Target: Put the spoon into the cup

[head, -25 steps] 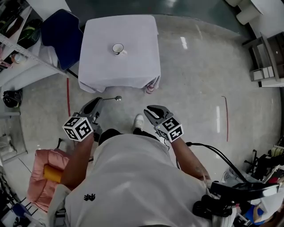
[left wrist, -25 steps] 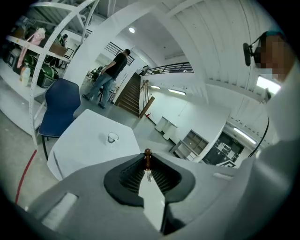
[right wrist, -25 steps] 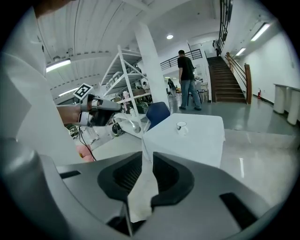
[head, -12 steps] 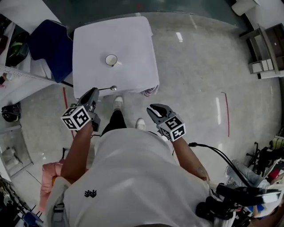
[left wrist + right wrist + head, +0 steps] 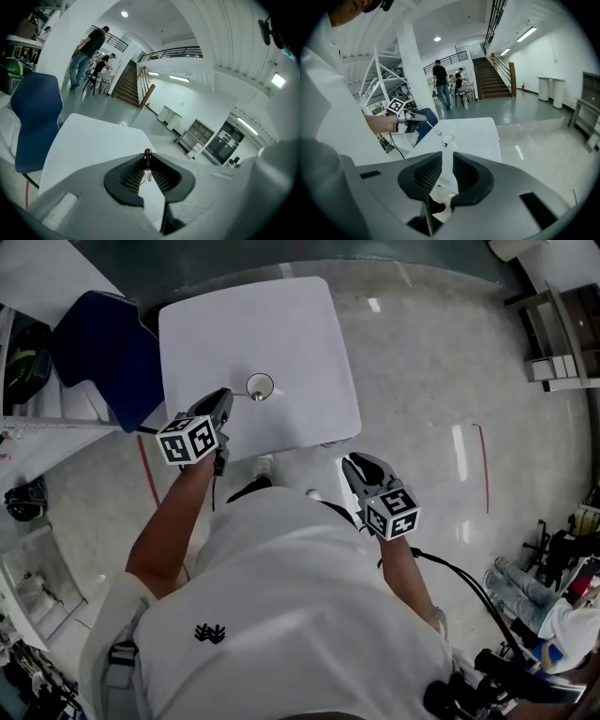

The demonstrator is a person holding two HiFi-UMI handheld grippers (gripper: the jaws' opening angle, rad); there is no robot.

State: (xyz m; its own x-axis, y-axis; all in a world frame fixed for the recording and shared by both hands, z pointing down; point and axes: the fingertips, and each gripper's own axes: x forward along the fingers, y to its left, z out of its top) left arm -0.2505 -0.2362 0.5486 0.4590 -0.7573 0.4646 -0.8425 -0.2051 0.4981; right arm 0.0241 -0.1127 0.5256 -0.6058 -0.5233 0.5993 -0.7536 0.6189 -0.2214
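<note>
A white cup (image 5: pixel 260 386) stands on the white-clothed table (image 5: pixel 291 324), near its front edge. My left gripper (image 5: pixel 225 397) is shut on a thin metal spoon (image 5: pixel 249 397), whose bowl hangs just left of the cup's rim. From the right gripper view the spoon bowl (image 5: pixel 438 133) lies beside the cup (image 5: pixel 447 139), with the left gripper (image 5: pixel 423 118) over the table's left edge. Seen along the left gripper (image 5: pixel 147 165), the spoon (image 5: pixel 147 154) points straight ahead between the pads. My right gripper (image 5: pixel 354 463) hangs below the table's front edge, jaws slightly apart and empty.
A blue chair (image 5: pixel 98 352) stands against the table's left side. Shelving and clutter fill the left wall (image 5: pixel 23 352). Polished floor (image 5: pixel 422 381) spreads to the right of the table. People stand far off near a staircase (image 5: pixel 443 86).
The person has walked up to the table. My left gripper carried the spoon forward from over the floor to beside the cup. The right gripper came along but stays short of the table.
</note>
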